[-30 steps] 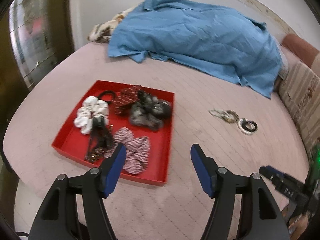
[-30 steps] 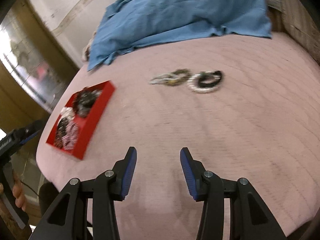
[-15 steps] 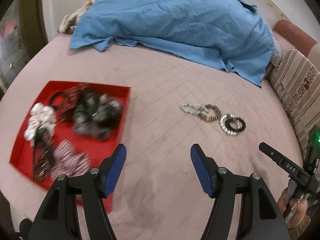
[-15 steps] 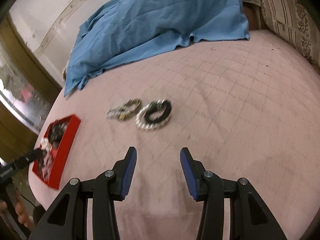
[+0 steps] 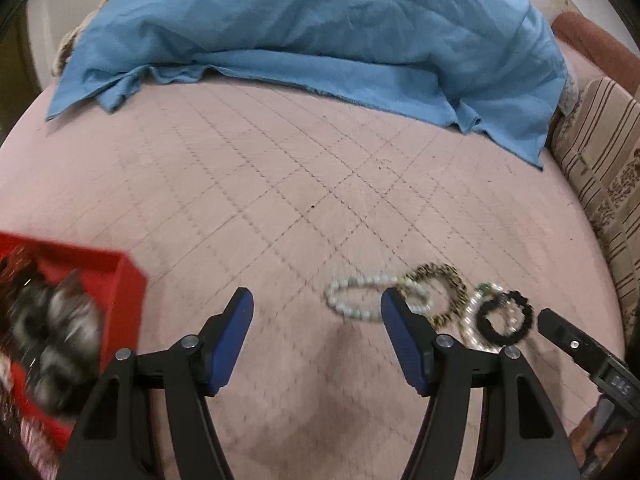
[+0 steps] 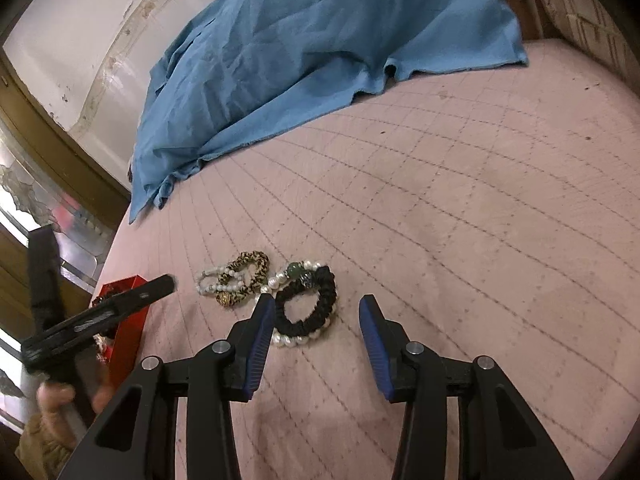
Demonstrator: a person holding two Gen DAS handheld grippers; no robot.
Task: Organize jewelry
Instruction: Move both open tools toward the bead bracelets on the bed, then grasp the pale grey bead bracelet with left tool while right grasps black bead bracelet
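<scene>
Two hand-held grippers with blue pads are seen over a pink quilted bedspread (image 6: 460,208). Nearest, the right gripper (image 6: 316,316) is shown with jaws parted, having just been closing; nothing is pressed between them, though a black fabric hair tie (image 6: 306,306) lying on a white pearl-bead bracelet (image 6: 298,338) sits just ahead of the left pad. The left gripper (image 5: 316,316) is shown wide open and empty. Beside the black tie, a leopard-print fabric hair tie (image 6: 246,276) overlaps a smaller pearl-bead loop (image 6: 208,280); the cluster's long axis is laid across the bedspread, from the red tray's side toward the right gripper. At the left edge, a red rectangular tray (image 5: 128,280) is seen, in which blurred grey and black scrunchies (image 5: 52,332) are held. Farthest, a crumpled blue cloth (image 5: 320,28) is spread.
</scene>
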